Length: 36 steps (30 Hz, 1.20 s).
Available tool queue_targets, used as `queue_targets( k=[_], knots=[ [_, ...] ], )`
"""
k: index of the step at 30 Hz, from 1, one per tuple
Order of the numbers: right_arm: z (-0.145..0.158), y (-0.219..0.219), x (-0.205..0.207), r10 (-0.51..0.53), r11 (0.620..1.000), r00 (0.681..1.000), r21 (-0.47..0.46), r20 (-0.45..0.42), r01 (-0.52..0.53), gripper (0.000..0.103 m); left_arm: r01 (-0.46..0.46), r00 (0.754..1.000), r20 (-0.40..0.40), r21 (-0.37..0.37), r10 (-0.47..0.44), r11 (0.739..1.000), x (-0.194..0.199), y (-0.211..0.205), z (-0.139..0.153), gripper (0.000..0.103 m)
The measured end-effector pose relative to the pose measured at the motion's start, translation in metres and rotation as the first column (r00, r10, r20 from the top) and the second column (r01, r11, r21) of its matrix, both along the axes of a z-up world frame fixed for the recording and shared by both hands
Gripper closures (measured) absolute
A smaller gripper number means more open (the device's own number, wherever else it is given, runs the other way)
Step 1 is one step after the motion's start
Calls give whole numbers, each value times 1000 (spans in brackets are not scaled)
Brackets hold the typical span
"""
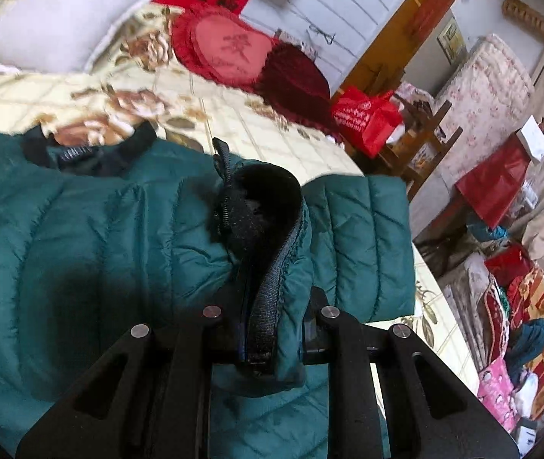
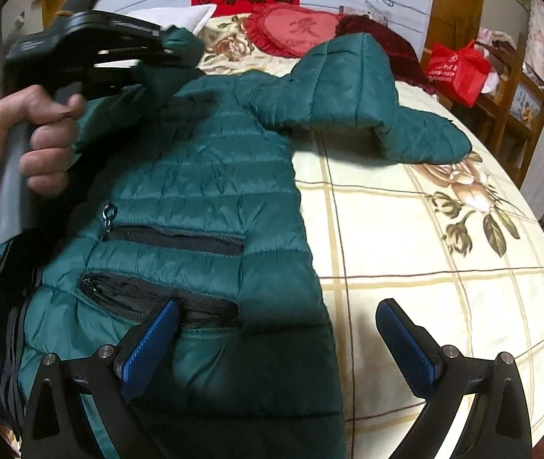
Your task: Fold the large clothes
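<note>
L gripper [image 1: 272,329] pinches jacket [image 1: 80,237] zipper edge; R gripper [image 2: 275,348] wide apart, empty, over hem.

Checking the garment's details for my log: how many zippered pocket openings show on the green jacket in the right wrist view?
2 on the green jacket: upper pocket zipper, shut, mid-panel; lower pocket zipper, gaping, by the right gripper. More may be hidden under folds.

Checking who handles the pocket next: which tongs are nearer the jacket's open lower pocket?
Right. The right tongs hang open just beside the lower pocket, one pad at its edge. The left tongs are far up the jacket, clamped on its zipper edge.
</note>
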State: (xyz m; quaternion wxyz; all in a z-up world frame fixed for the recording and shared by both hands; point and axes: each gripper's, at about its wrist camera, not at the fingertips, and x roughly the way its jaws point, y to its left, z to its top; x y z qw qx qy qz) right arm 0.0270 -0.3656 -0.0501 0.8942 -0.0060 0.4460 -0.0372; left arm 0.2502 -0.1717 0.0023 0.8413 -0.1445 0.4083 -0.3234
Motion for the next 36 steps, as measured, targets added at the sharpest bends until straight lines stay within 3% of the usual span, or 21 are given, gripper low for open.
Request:
queue_targets(
  k=[4,8,13,18,21,25,28,30,33,36],
  knots=[
    [-7,8,6,20,999,999,-41,-32,-21,1,2,999,-44,39,-1,999,5,-9,-19,81],
    [-13,16,9,35,996,998,-86,-57,-40,1,33,997,-73,19,-32,999,2,-15,-21,47],
    [-20,10,10,14,999,997,-31,-77,-16,1,38,999,-16,36,-37,999,-19,0,2,47],
    [-16,3,9,1,1000,997,0,-80,-1,1,-70,997,42,116,66,991,-35,68,15,47],
    [8,6,-1,-37,999,999,-36,41,38,1,-178,984,49,160,172,971,-41,121,12,47],
    [45,14,-2,-65,998,967,31,247,60,1,-354,935,56,200,350,914,-47,197,0,47],
    [66,31,34,-36,996,953,91,302,8,1,-480,877,55,175,478,860,-47,238,-10,47],
    [75,52,63,29,990,939,118,344,-74,1,-517,855,53,143,515,844,-45,251,-12,47],
    [71,80,107,137,949,931,224,339,-221,14,-523,852,88,99,516,846,-46,254,-13,47],
    [50,94,145,223,889,932,333,285,-315,17,-502,865,85,112,495,857,-39,248,-20,47]
  ],
)
